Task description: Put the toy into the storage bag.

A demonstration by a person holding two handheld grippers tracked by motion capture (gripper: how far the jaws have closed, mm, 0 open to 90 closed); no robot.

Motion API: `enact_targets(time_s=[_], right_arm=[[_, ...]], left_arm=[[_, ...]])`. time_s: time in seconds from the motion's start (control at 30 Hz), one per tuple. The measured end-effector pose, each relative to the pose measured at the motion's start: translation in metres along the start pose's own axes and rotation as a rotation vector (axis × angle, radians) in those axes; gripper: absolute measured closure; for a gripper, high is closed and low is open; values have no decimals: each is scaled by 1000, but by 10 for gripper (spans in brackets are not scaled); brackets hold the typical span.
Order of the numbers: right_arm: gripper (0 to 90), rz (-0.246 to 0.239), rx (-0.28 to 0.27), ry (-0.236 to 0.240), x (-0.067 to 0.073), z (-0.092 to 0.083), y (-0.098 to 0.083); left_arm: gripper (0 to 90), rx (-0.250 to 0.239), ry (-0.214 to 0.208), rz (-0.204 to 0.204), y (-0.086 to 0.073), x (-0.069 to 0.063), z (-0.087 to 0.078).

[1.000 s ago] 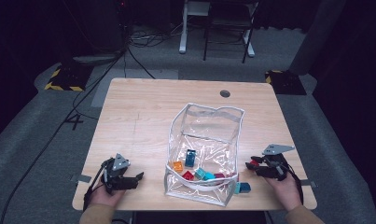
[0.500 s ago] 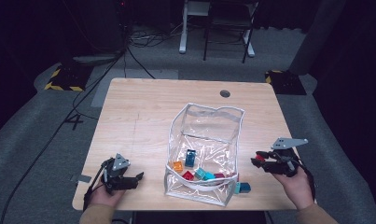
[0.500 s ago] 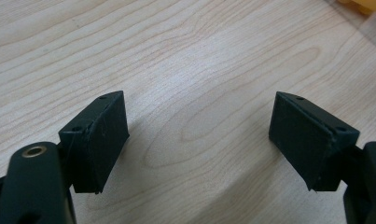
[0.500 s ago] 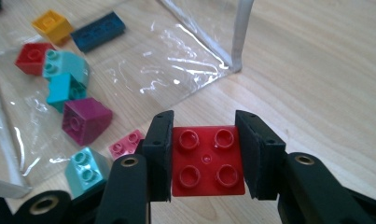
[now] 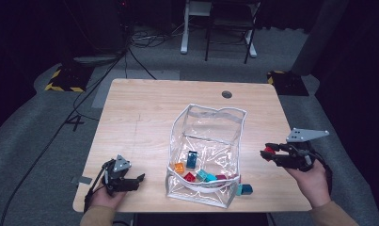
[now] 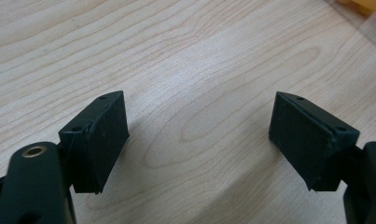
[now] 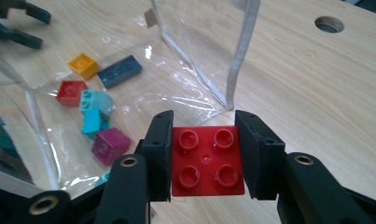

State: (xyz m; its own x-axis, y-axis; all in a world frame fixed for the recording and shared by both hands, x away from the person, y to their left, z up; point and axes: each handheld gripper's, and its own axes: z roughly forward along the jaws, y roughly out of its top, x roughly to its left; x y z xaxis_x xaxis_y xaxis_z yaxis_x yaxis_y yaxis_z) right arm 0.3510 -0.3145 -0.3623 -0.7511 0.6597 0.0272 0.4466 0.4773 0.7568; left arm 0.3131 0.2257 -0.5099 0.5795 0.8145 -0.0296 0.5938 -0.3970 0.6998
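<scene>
In the high view, the right gripper (image 5: 268,154) was above the right side of the table (image 5: 149,117), and a person's hand (image 5: 311,181) held it from behind. A small red brick (image 5: 270,150) sat between its tips. The clear plastic bag (image 5: 210,141) lay in front of this gripper, a little apart from it, with its open mouth toward the person. Several small bricks lay inside the bag, and one teal brick (image 5: 246,189) lay on the table just outside the bag's near corner, below the gripper's tips. The left gripper (image 5: 141,179) rested low near the front left edge of the table, well apart from the bag, with its tips pointing toward the bag.

In the left gripper view, the jaws were spread wide. Nothing was between them, and there was bare wood under them.

In the right gripper view, the jaws were pinching the red brick (image 7: 207,161), one pad on each side, with its four studs facing the camera. Beyond the jaws and to their left, the bag (image 7: 195,56) lay on the table. Inside it I could see an orange brick (image 7: 83,65), a dark blue brick (image 7: 120,71), a small red brick (image 7: 71,92), two teal bricks (image 7: 95,112) and a purple brick (image 7: 111,145). A round hole (image 7: 329,24) in the table was far beyond the jaws, to their right.
</scene>
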Motion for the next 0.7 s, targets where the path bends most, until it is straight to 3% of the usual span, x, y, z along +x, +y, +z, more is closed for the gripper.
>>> enact_targets(time_s=[0.23,0.7], right_arm=[[595,-8,-35,38,6,-11,18],[595,-60,-91,70,22,-27,65]], left_arm=[[200,1,2,2,0,0,0],[200,-1,1,0,-1,0,-1]])
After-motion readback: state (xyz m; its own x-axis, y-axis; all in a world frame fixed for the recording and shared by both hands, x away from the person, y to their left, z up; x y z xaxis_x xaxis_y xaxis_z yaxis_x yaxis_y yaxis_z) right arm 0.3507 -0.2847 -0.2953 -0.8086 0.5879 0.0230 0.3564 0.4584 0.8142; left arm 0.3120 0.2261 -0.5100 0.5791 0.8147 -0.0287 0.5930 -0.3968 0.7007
